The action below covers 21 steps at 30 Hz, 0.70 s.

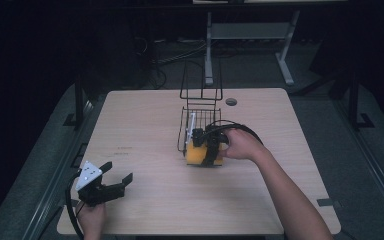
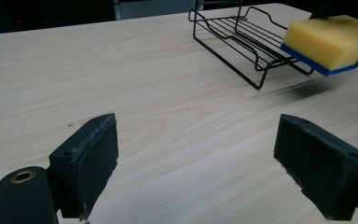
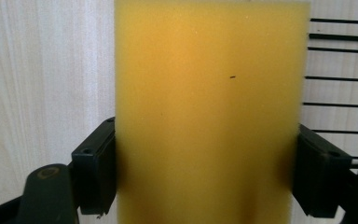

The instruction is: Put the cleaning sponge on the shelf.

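Beside the wire rack (image 1: 199, 125), the right tongs (image 1: 206, 148) grip a yellow sponge (image 1: 198, 153) above the bench (image 1: 145, 125); the carrying step seems in hand. Next, I judge, the sponge must go into the rack, while the left tongs (image 1: 114, 180) wait wide open, holding nothing.

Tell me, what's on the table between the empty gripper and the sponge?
Nothing: the left gripper view shows bare wooden table from the left gripper to the sponge.
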Tool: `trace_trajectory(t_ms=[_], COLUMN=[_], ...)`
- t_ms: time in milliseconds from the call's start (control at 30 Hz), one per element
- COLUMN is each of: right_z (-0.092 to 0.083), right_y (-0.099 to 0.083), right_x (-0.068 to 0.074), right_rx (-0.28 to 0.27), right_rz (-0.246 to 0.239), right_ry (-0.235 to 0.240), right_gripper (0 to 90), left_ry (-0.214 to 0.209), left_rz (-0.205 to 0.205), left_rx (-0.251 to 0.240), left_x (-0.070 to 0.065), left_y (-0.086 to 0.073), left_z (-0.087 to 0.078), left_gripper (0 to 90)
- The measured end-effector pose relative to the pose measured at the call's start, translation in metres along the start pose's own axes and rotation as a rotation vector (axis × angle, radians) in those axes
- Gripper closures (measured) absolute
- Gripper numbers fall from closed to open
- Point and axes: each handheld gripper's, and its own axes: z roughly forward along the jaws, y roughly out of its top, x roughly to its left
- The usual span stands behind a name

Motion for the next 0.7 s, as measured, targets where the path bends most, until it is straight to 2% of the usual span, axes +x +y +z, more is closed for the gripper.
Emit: trace_trajectory(t_ms=[133,267,333,433,567,633,700], right_z=[-0.004,-0.009,-0.011,-0.015,-0.016,-0.016,-0.014], right_y=[0.0,0.003,0.005,0.008,0.013,0.014,0.016], right_x=[-0.005,-0.01,-0.012,-0.017,-0.024,-0.028,-0.032], right_rx=[0.023,0.002,0.03,0.008,0.038,0.018,0.045], right_rz=[-0.011,0.001,-0.005,0.001,-0.005,0.01,0.007], right_ry=[-0.017,-0.011,-0.042,-0.03,-0.044,-0.038,-0.042], right_gripper=[21.8,21.8,21.8,21.8,21.8,21.8,21.8], left_ry=[0.0,0.001,0.002,0.004,0.002,0.001,0.0], left_rz=[0.003,0.004,0.002,0.002,0.005,0.004,0.005], left_rx=[0.001,0.002,-0.001,0.002,0.003,0.003,0.001], left_x=[0.0,-0.001,-0.001,0.0,0.0,0.0,0.0], left_y=[0.0,0.0,0.0,0.0,0.0,0.0,0.0], left_z=[0.0,0.001,0.001,0.0,0.001,0.001,0.002], left_gripper=[13.0,13.0,13.0,13.0,13.0,13.0,12.9])
